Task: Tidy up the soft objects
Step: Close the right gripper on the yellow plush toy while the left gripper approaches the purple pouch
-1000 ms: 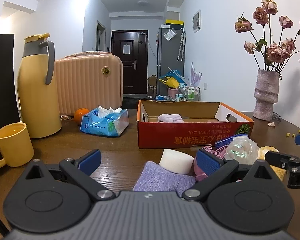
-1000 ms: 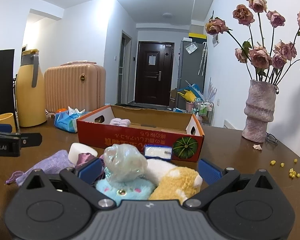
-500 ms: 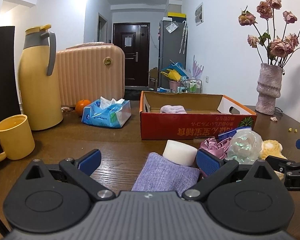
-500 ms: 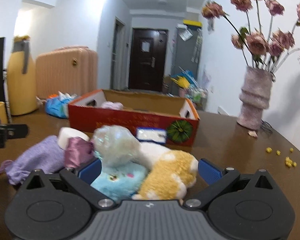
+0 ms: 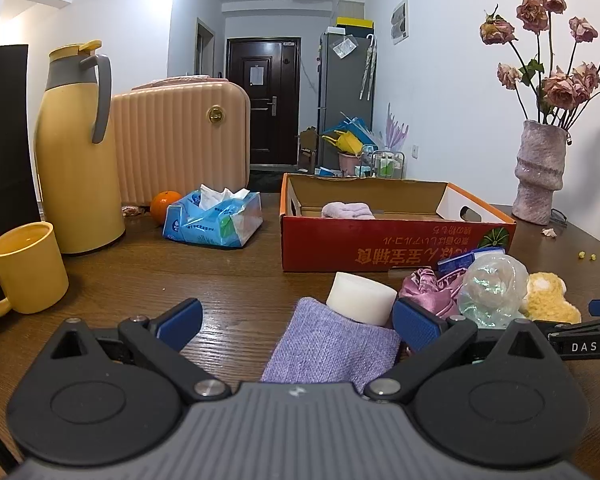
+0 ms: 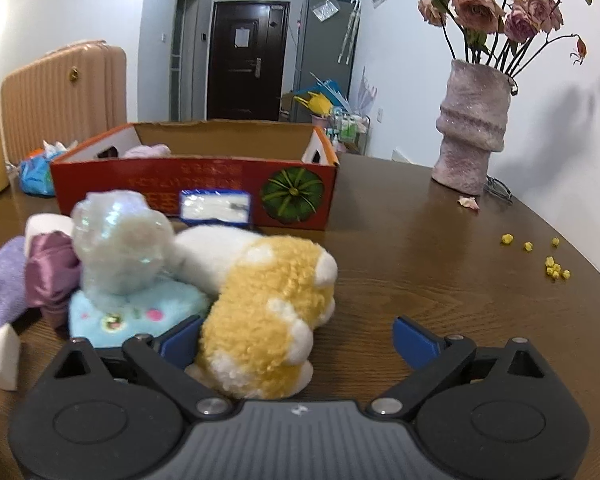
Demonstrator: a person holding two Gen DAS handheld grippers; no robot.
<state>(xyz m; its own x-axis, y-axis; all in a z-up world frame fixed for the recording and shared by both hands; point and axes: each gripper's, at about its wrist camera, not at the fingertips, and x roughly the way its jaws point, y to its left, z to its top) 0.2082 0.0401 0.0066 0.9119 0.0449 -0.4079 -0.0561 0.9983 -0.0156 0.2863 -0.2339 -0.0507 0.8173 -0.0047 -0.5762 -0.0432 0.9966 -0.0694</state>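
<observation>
Wide brown table (image 5: pixel 228 264) carries it all, and at twelve o'clock from both cameras sits the red cardboard box (image 5: pixel 396 246), open-topped, with one pale lilac rolled cloth (image 5: pixel 348 210) already lying inside near its left end. Off at ten o'clock in the left view stand the peach suitcase (image 5: pixel 180 140) and the tall yellow thermos (image 5: pixel 78 148); the yellow mug (image 5: pixel 26 268) is out at nine. The blue tissue pack (image 5: pixel 214 218) lies at eleven, an orange (image 5: pixel 165 206) just beside it. Pink vase (image 6: pixel 474 128) of dried roses at two o'clock in the right view.

Now the pile in front of the box: the yellow-and-white plush (image 6: pixel 268 312) lies nearest the right gripper (image 6: pixel 298 338), whose jaws are wide and closing, the plush between them. Its left pad is against the plush's side; the right pad is well clear. Nothing clamped yet. Just left of the plush, the light-blue plush pad (image 6: pixel 132 312) with an iridescent bundle (image 6: pixel 120 240) resting on top, then the mauve satin piece (image 6: pixel 48 268).

Left gripper (image 5: pixel 298 322) stands wide open, gripping nothing; the purple knit pouch (image 5: pixel 332 348) lies between its pads on the table, the white foam cylinder (image 5: pixel 360 298) touching the pouch's far end at one o'clock.
</observation>
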